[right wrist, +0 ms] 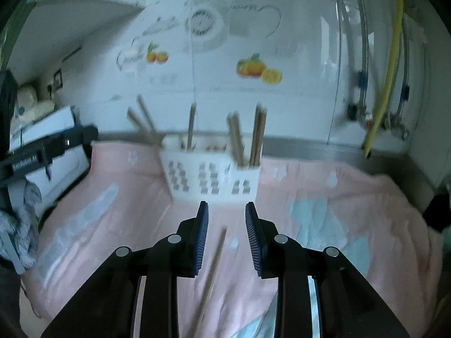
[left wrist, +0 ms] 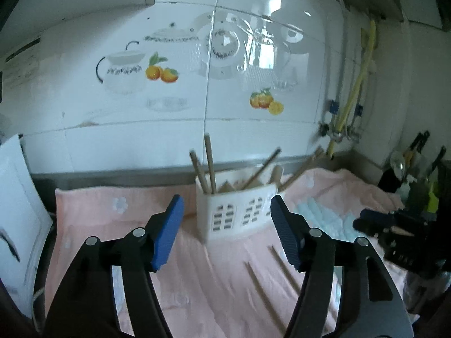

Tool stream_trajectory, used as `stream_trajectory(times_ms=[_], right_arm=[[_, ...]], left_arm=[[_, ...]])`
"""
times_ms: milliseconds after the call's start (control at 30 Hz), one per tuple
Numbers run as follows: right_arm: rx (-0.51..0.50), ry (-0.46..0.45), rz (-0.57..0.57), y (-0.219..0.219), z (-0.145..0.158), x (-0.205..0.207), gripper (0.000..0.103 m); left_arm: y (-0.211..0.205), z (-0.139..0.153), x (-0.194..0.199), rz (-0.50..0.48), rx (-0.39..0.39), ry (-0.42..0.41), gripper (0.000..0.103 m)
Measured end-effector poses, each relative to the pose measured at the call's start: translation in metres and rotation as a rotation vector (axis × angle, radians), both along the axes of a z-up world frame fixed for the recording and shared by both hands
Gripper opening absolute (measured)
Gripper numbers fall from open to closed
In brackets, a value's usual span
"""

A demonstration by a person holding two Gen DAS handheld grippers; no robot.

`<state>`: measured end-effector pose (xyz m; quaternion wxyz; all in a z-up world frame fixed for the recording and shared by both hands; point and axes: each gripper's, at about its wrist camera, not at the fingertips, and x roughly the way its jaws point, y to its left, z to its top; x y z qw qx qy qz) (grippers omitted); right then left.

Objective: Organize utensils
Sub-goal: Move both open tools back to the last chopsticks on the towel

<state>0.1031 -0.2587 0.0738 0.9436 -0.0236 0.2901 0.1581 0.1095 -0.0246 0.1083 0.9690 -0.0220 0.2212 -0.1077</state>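
Your left gripper [left wrist: 225, 231] had its fingers spread wide with nothing between them, aimed at the white holder [left wrist: 235, 211] standing on the pink cloth [left wrist: 112, 225] over the worktop. Your right gripper [right wrist: 227, 236] had its fingers partly apart and empty, with one loose chopstick [right wrist: 214, 264] lying on the cloth below and between them, not yet touched. In the left view two loose chopsticks [left wrist: 270, 276] lay in front of the holder; the rest stood in its compartments.

The risks were these. The chopstick was thin and lay flat on soft cloth, so closing on it could have pinched a fold of cloth along with it, or rolled it aside. A grip near one end would have let it swing and miss the compartment. The holder looked light; bumping it, or the sticks leaning out of it, could have tipped it. Your two grippers were also near each other, so they might have collided.
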Motion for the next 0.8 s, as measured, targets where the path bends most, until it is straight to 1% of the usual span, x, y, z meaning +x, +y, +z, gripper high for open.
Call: stream_trajectory(times_ms=[100, 267, 367, 433, 467, 733, 800], right_arm=[[0.0, 0.039, 0.004, 0.005, -0.024, -0.013, 0.027], [0.002, 0.103, 0.002, 0.013, -0.061, -0.029, 0.027], [-0.009, 0.139, 0.0, 0.019, -0.082, -0.035, 0.027], [-0.023, 0.166, 0.0, 0.024, -0.097, -0.039, 0.027], [-0.011, 0.187, 0.002, 0.025, -0.104, -0.041, 0.027], [-0.011, 0.258, -0.021, 0.027, -0.135, -0.041, 0.027], [-0.005, 0.271, -0.028, 0.027, -0.139, -0.04, 0.025]], left_arm=[[0.001, -0.014, -0.012, 0.012, 0.008, 0.013, 0.07], [0.009, -0.036, -0.028, 0.033, -0.022, 0.049, 0.073], [0.012, -0.048, -0.037, 0.062, -0.018, 0.061, 0.077], [0.014, -0.055, -0.041, 0.069, -0.022, 0.074, 0.077], [0.015, -0.059, -0.042, 0.069, -0.027, 0.081, 0.077], [0.019, -0.089, -0.052, 0.092, -0.058, 0.15, 0.077], [0.02, -0.095, -0.052, 0.098, -0.064, 0.165, 0.077]])
